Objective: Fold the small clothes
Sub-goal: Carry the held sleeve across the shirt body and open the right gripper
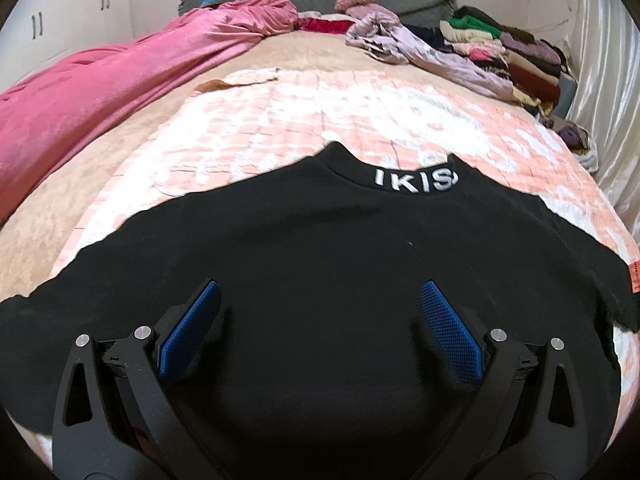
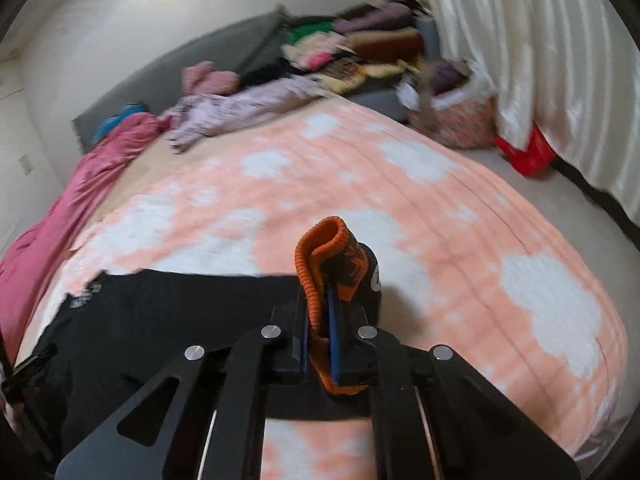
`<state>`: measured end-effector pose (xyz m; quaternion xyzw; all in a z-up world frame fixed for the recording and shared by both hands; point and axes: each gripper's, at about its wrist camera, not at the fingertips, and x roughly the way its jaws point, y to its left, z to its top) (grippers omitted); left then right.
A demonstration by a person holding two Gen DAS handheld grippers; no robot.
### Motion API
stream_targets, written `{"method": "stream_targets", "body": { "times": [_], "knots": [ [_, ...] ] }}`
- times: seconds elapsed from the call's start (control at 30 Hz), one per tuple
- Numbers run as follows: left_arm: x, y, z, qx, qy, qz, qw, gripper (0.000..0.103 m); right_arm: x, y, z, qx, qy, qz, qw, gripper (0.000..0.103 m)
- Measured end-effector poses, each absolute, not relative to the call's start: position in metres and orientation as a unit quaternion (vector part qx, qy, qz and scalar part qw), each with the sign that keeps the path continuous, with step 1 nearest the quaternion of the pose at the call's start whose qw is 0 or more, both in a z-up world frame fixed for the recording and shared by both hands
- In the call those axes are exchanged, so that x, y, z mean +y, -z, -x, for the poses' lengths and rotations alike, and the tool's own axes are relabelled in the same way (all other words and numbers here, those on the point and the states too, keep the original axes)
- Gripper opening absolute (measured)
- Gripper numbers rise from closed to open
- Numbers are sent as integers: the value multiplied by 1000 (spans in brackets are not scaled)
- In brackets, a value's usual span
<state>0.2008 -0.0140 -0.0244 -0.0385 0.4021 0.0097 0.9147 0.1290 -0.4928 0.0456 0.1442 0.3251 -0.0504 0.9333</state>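
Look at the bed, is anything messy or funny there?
Yes. A lilac garment lies crumpled at the far end of the bed, beside a neat clothes stack. The black sweater lies flat, but the right claw pinches its orange cuff up off the blanket.

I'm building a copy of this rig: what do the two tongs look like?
Both match. The left tongs have matte black, angular link arms with cut-out slots, round silver pivot pins, and blue pads with a fine diamond-knurled texture. The right tongs show the same black links, silver pins and blue pads. No cables or markings are visible.
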Motion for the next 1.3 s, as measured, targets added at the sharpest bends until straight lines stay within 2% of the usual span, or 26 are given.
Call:
{"method": "stream_targets", "body": {
  "times": [0.33, 0.57, 0.93, 1.13, 1.2, 1.3],
  "knots": [
    [15, 16, -189, 386, -12, 73, 920, 94, -348, -92, -180, 307, -121, -111, 937, 7],
    [35, 18, -183, 383, -8, 96, 919, 94, -251, -86, -211, 336, -212, -100, 912, 7],
    [50, 21, -177, 383, 12, 122, 916, 94, -162, -69, -234, 377, -275, -89, 880, 7],
    [43, 23, -175, 385, 29, 120, 915, 94, -136, -58, -239, 391, -294, -78, 869, 14],
    [37, 22, -174, 383, 41, 118, 915, 94, -134, -59, -237, 387, -299, -74, 869, 28],
    [33, 23, -174, 381, 57, 121, 915, 94, -141, -59, -236, 382, -294, -72, 873, 32]
  ]
}}
